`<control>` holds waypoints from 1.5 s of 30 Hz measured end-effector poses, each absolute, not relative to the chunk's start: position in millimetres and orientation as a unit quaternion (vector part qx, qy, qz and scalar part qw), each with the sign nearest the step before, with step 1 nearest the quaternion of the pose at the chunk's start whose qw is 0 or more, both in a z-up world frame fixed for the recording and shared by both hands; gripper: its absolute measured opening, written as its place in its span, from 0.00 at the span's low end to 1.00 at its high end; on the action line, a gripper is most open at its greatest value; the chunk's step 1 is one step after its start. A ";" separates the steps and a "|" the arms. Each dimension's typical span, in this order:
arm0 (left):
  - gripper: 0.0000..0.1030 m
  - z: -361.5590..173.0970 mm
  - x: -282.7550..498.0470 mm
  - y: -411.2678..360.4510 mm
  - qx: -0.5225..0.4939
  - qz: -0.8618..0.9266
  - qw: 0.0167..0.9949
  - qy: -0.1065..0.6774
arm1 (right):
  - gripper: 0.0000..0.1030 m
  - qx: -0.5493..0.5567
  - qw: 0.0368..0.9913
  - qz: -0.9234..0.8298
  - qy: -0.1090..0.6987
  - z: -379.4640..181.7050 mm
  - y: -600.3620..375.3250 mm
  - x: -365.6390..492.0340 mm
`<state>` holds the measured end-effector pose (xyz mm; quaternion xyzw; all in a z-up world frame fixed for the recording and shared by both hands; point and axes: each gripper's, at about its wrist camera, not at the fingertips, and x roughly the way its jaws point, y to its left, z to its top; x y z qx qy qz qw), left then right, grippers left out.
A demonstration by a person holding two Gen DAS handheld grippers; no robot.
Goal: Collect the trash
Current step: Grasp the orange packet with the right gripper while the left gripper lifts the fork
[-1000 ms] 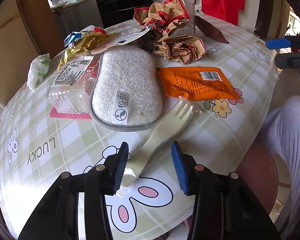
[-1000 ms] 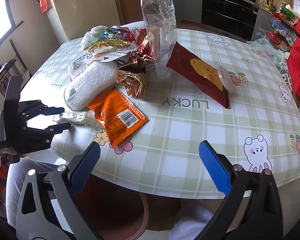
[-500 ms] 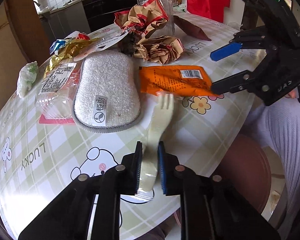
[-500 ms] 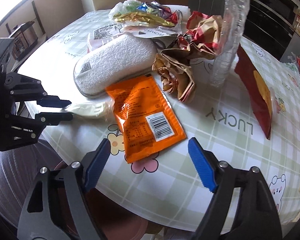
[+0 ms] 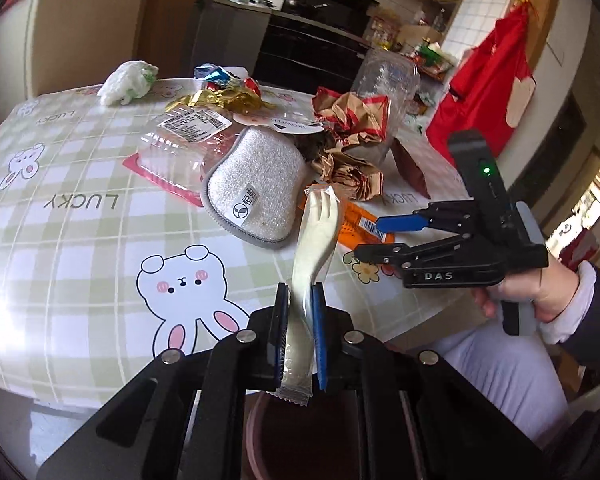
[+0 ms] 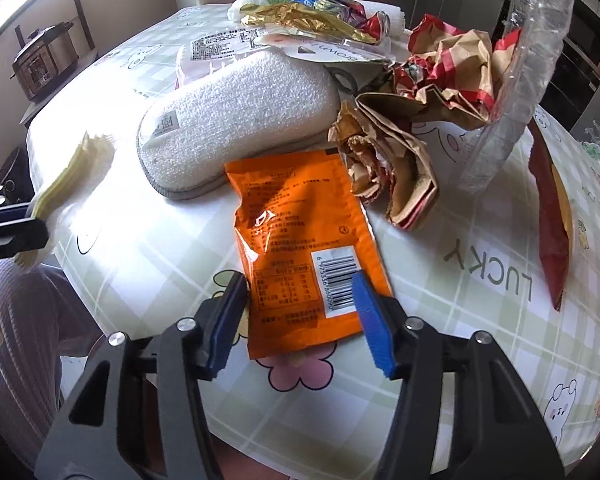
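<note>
Left hand-held gripper (image 5: pixel 300 332): I have it clamped on the wrapped plastic spork (image 5: pixel 314 236), pads pinching the handle low in the frame, so the tines stand up toward the centre and clear of the desk (image 5: pixel 80 208).
Why held so: gripping the handle end keeps the wrapper tail hanging free below the pads, over what looks like a pinkish bin rim (image 5: pixel 256 432) at the bottom edge; I cannot be sure it is a bin from this view.
Right hand-held gripper (image 6: pixel 298 320): its jaws have just been closing and now straddle the near end of the orange sachet (image 6: pixel 300 240); the pads sit at both side edges, and I judge they are not yet pressing.
Sachet's place: flat on the desk at centre frame of the right wrist view, barcode end nearest me, overhanging nothing, touching the white scrubbing pad (image 6: pixel 240 120) at its far corner.
Left hand pose: tilted downward, lifted off the cloth, at the lower middle of its own view.
Right hand pose: steeply nose-down over the desk edge; in the left wrist view a person's hand (image 5: pixel 516 292) grips its handle at right.
Remaining trash: crumpled brown paper (image 6: pixel 392 168) and gold foil (image 6: pixel 300 20) wait further back.
</note>
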<state>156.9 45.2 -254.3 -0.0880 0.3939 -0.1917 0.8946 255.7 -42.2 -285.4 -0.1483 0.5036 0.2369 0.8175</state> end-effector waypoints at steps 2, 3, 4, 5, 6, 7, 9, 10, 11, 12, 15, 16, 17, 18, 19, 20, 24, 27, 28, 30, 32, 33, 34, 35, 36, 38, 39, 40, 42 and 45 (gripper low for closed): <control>0.12 -252.2 148.3 42.1 -0.109 -0.176 0.899 0.387 | 0.51 -0.157 0.821 0.233 0.497 -285.5 -36.6 255.6; 0.12 -251.7 146.4 41.1 -0.119 -0.172 0.899 0.385 | 0.50 -0.159 0.823 0.233 0.494 -285.4 -34.7 255.6; 0.12 -250.4 143.2 40.2 -0.122 -0.166 0.900 0.383 | 0.50 -0.160 0.824 0.230 0.492 -285.6 -34.1 255.5; 0.12 -248.5 141.7 38.5 -0.121 -0.160 0.903 0.379 | 0.50 -0.160 0.826 0.226 0.491 -285.5 -32.6 255.8; 0.12 -246.3 141.2 37.3 -0.116 -0.154 0.906 0.376 | 0.50 -0.161 0.827 0.223 0.491 -285.5 -31.5 255.9; 0.12 -244.1 141.6 37.8 -0.112 -0.146 0.909 0.374 | 0.49 -0.160 0.828 0.221 0.490 -285.6 -30.5 256.0; 0.12 -241.5 142.8 42.7 -0.112 -0.132 0.911 0.375 | 0.46 -0.153 0.828 0.222 0.492 -285.8 -29.8 257.8; 0.12 -240.0 143.0 46.3 -0.113 -0.123 0.912 0.374 | 0.42 -0.147 0.827 0.222 0.494 -285.9 -30.7 258.4; 0.12 -239.4 143.4 50.7 -0.113 -0.114 0.914 0.373 | 0.37 -0.142 0.828 0.221 0.495 -285.4 -31.6 258.4; 0.12 -239.2 144.6 56.0 -0.112 -0.104 0.915 0.373 | 0.34 -0.139 0.828 0.222 0.495 -285.3 -30.4 258.7; 0.12 -240.0 144.2 72.2 -0.115 -0.078 0.916 0.377 | 0.24 -0.132 0.829 0.225 0.495 -283.2 -30.1 256.3; 0.12 -240.1 143.4 76.8 -0.117 -0.069 0.916 0.377 | 0.18 -0.126 0.830 0.227 0.494 -281.5 -31.0 254.9; 0.12 -239.6 142.8 81.3 -0.119 -0.062 0.916 0.377 | 0.15 -0.120 0.831 0.226 0.494 -279.7 -32.6 253.4; 0.12 -239.4 141.6 85.6 -0.122 -0.058 0.916 0.377 | 0.14 -0.113 0.832 0.227 0.493 -278.1 -34.9 251.0; 0.12 -239.1 140.3 89.9 -0.127 -0.055 0.916 0.376 | 0.13 -0.104 0.832 0.232 0.493 -276.2 -37.6 247.9; 0.12 -238.2 138.8 92.3 -0.130 -0.053 0.916 0.376 | 0.12 -0.093 0.833 0.237 0.491 -273.7 -40.5 244.4; 0.12 -233.4 133.9 94.1 -0.128 -0.050 0.917 0.374 | 0.12 -0.067 0.839 0.239 0.483 -261.7 -52.4 227.8; 0.12 -228.2 130.0 92.4 -0.126 -0.053 0.919 0.370 | 0.12 -0.040 0.846 0.240 0.474 -247.2 -65.1 214.6; 0.12 -225.6 129.4 90.5 -0.125 -0.054 0.920 0.368 | 0.12 -0.036 0.848 0.241 0.471 -242.2 -68.7 210.1; 0.12 -219.9 125.6 87.8 -0.120 -0.057 0.922 0.363 | 0.12 -0.036 0.852 0.244 0.462 -232.0 -74.1 201.2; 0.12 -213.3 121.6 84.5 -0.115 -0.058 0.925 0.358 | 0.12 -0.047 0.855 0.246 0.454 -221.0 -78.3 189.8; 0.12 -210.1 118.3 83.6 -0.112 -0.055 0.927 0.355 | 0.12 -0.050 0.857 0.246 0.450 -216.8 -80.2 184.5; 0.12 -207.0 114.4 82.7 -0.110 -0.051 0.929 0.351 | 0.12 -0.050 0.860 0.246 0.445 -211.1 -83.5 178.4; 0.12 -203.7 111.8 82.6 -0.111 -0.048 0.930 0.348 | 0.12 -0.048 0.861 0.246 0.442 -207.2 -86.8 172.2; 0.12 -200.8 108.2 83.2 -0.115 -0.047 0.930 0.346 | 0.12 -0.045 0.863 0.245 0.440 -203.3 -90.0 166.5; 0.12 -195.7 99.7 84.5 -0.125 -0.046 0.930 0.343 | 0.12 -0.040 0.864 0.248 0.436 -197.5 -96.1 153.4; 0.12 -193.0 94.9 84.3 -0.128 -0.045 0.930 0.341 | 0.12 -0.040 0.864 0.251 0.434 -194.9 -97.6 145.9; 0.12 -190.2 90.2 83.0 -0.129 -0.044 0.931 0.340 | 0.12 -0.042 0.864 0.253 0.433 -192.9 -97.8 139.8; 0.12 -183.7 80.1 79.5 -0.127 -0.043 0.933 0.335 | 0.12 -0.048 0.862 0.260 0.432 -189.5 -95.7 125.2; 0.12 -175.4 65.1 75.1 -0.123 -0.043 0.936 0.327 | 0.12 -0.056 0.860 0.268 0.431 -187.5 -92.4 107.6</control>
